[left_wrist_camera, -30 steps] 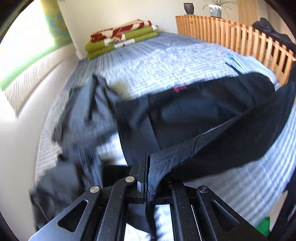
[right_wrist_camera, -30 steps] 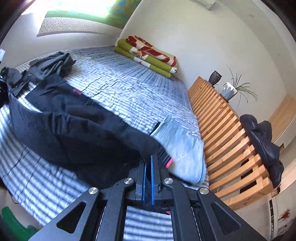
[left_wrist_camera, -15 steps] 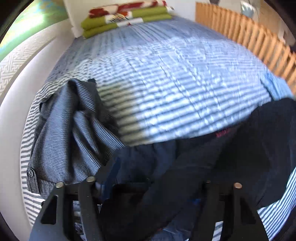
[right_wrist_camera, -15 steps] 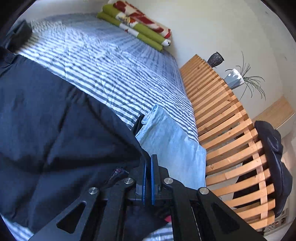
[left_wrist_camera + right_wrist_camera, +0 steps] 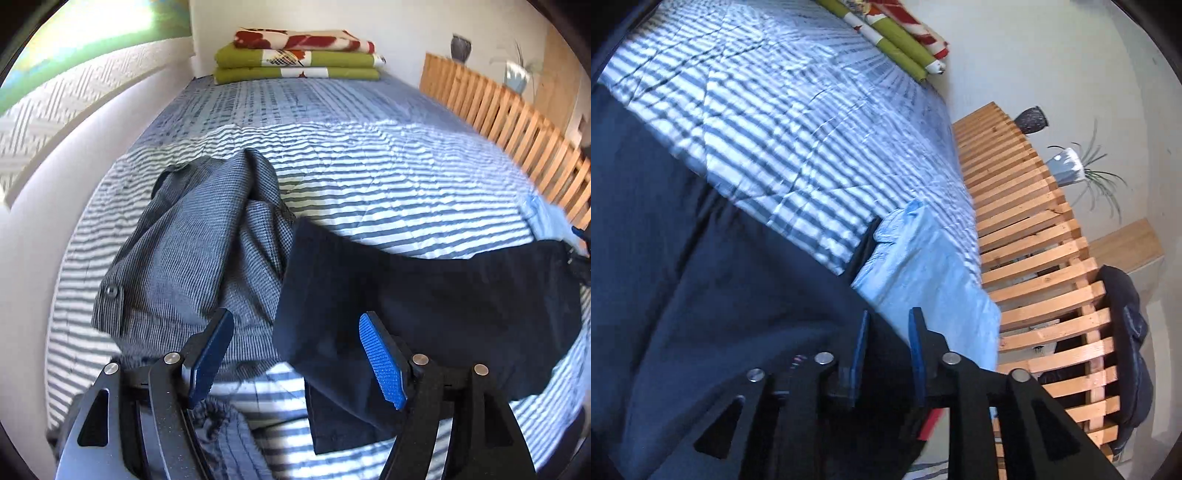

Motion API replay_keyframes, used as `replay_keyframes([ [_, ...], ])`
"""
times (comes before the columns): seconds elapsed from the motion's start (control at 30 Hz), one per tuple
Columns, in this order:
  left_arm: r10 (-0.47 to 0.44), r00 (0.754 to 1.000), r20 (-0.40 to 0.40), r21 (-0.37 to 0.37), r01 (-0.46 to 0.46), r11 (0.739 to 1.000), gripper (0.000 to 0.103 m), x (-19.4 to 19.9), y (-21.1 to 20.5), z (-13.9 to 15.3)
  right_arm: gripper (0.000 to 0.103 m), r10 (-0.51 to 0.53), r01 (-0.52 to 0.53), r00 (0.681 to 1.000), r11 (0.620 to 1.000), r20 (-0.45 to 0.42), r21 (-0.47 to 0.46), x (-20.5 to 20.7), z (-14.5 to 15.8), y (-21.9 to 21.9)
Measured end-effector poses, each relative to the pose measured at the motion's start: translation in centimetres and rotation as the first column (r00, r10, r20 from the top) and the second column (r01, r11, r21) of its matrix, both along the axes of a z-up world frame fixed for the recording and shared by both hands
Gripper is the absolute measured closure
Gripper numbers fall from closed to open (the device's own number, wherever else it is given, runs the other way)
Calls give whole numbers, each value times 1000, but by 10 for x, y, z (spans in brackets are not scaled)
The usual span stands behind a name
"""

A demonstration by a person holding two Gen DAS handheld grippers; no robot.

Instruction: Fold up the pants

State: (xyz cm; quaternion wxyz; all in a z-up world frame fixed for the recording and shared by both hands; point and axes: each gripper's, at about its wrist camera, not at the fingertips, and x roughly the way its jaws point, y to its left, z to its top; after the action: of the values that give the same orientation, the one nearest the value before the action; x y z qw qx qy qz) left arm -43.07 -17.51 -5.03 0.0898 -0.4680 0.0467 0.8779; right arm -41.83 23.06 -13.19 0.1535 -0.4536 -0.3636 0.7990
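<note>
Pants (image 5: 436, 310) now lie dropped flat on bed (image 5: 369, 177), 3 o'clock of grey shirt (image 5: 192, 251); your left gripper (image 5: 295, 362) and right gripper (image 5: 886, 347) just released, both spread empty. First fold laid.

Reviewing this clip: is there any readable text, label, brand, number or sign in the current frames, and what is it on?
None can be read.
Black pants: no print or label shows.
Grey garment: only a plain button.
Folded blankets: leaf pattern, no lettering.
Left gripper and right gripper, both open: no markings visible.
</note>
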Motion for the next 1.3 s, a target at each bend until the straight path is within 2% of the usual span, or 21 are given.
replay_keyframes([
  [0.07, -2, 1000, -7, -24, 2, 1000, 29, 14, -7, 0, 51, 8, -8, 999, 1000, -31, -6, 5, 16, -1],
  [0.17, -1, 1000, 18, -6, 1, 1000, 29, 31, -19, -10, 51, 32, -34, 996, 999, -85, -22, 21, 46, -8],
  [0.23, 8, 999, 38, 15, -8, 1000, 29, 43, -28, -20, 51, 77, -86, 992, 992, -102, -88, 40, 62, -22],
  [0.3, 10, 998, 59, 29, -12, 1000, 29, 52, -31, -35, 48, 171, -185, 982, 961, -83, -207, 75, 71, -53],
  [0.4, 4, 995, 98, 52, -9, 999, 29, 65, -35, -57, 42, 325, -314, 945, 893, -21, -323, 119, 59, -105],
  [0.47, 1, 992, 123, 76, -10, 997, 29, 72, -37, -71, 42, 418, -384, 908, 856, 25, -345, 141, 39, -146],
  [0.57, -12, 990, 142, 100, -3, 995, 29, 77, -36, -83, 42, 453, -411, 888, 860, 82, -301, 144, 6, -188],
  [0.63, -20, 989, 148, 105, 4, 994, 29, 79, -34, -89, 49, 446, -405, 887, 877, 123, -258, 136, -14, -203],
  [0.67, -22, 989, 149, 105, 6, 994, 29, 80, -33, -91, 73, 444, -403, 886, 880, 135, -253, 133, -20, -206],
  [0.7, -26, 988, 151, 110, 9, 994, 29, 81, -32, -93, 101, 440, -395, 885, 883, 153, -255, 128, -24, -207],
  [0.73, -33, 988, 153, 116, 15, 993, 29, 81, -30, -96, 103, 428, -380, 887, 889, 172, -255, 123, -27, -206],
  [0.83, -54, 987, 154, 120, 36, 992, 29, 80, -22, -99, 102, 414, -368, 898, 893, 150, -260, 116, -21, -199],
  [0.97, -86, 983, 161, 127, 66, 990, 29, 74, -6, -109, 103, 315, -283, 944, 928, 101, -243, 99, -10, -168],
  [1.03, -85, 982, 170, 127, 64, 990, 29, 66, -1, -112, 103, 264, -219, 957, 930, 122, -295, 88, -8, -149],
  [1.1, -79, 980, 180, 146, 53, 988, 29, 61, 1, -117, 103, 240, -196, 964, 933, 118, -302, 87, -7, -141],
  [1.13, -79, 980, 184, 162, 49, 986, 29, 58, 1, -118, 102, 254, -202, 960, 918, 115, -341, 91, -4, -140],
  [1.17, -80, 980, 184, 167, 49, 985, 30, 57, 3, -119, 95, 277, -211, 953, 896, 121, -390, 95, -2, -142],
  [1.2, -84, 979, 184, 168, 52, 984, 30, 56, 5, -120, 74, 304, -221, 943, 876, 136, -428, 101, 0, -146],
  [1.23, -89, 979, 183, 167, 58, 984, 31, 55, 7, -120, 61, 341, -245, 929, 856, 141, -455, 108, 1, -156],
  [1.27, -92, 979, 184, 166, 61, 984, 31, 55, 8, -119, 40, 369, -272, 920, 844, 131, -463, 113, 2, -164],
  [1.3, -92, 978, 186, 167, 61, 984, 31, 54, 10, -118, 38, 408, -316, 905, 831, 116, -458, 119, 1, -177],
])
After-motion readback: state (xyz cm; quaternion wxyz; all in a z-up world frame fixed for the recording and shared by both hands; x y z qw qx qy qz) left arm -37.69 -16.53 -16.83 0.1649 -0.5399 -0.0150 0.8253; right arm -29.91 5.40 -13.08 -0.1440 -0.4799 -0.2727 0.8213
